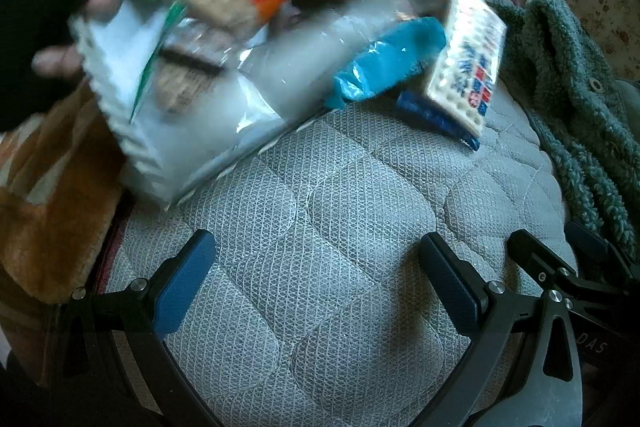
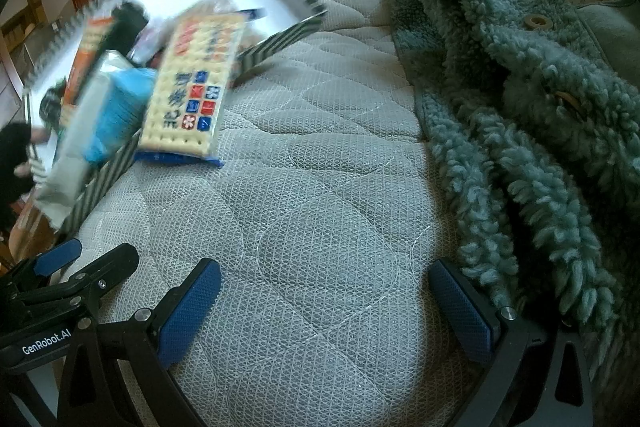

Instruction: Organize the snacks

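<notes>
Open left claw [image 1: 316,283], tilted snack tray [image 1: 104,99]

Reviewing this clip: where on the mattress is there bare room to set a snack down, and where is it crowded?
Bare quilted mattress runs from both open grippers, left gripper and right gripper, up to the cracker pack, bordered on the right by the teal fleece jacket. The far left is crowded: a tilted tray, held by a gloved hand, is spilling snack packs.

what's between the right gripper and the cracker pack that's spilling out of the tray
Only bare quilted mattress. In the right wrist view nothing lies between the open right gripper and the cracker pack tipping off the striped tray.
</notes>
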{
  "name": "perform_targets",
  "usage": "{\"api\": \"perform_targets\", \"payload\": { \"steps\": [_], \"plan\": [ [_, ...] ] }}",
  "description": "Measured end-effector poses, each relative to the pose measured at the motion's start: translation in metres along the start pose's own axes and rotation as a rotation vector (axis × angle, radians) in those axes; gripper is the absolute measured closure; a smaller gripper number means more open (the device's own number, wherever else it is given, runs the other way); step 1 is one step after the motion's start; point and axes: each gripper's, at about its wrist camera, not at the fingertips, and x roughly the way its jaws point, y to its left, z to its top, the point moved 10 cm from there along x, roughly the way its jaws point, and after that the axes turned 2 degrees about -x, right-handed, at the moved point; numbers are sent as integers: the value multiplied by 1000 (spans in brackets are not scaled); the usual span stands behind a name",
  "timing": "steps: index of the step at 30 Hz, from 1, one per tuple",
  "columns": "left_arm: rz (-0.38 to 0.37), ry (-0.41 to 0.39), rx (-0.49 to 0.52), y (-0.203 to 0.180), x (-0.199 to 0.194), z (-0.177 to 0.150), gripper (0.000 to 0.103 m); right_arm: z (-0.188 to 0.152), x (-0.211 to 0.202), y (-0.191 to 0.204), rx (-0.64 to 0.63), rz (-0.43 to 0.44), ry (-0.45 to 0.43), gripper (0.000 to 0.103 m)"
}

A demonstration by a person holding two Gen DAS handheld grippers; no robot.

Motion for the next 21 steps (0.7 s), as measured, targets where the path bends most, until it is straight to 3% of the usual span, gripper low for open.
{"api": "perform_targets", "payload": {
  "steps": [21],
  "plan": [
    [3,0,2,0,-3,0,1,2,0,2,0,1,0,0]
  ]
}}
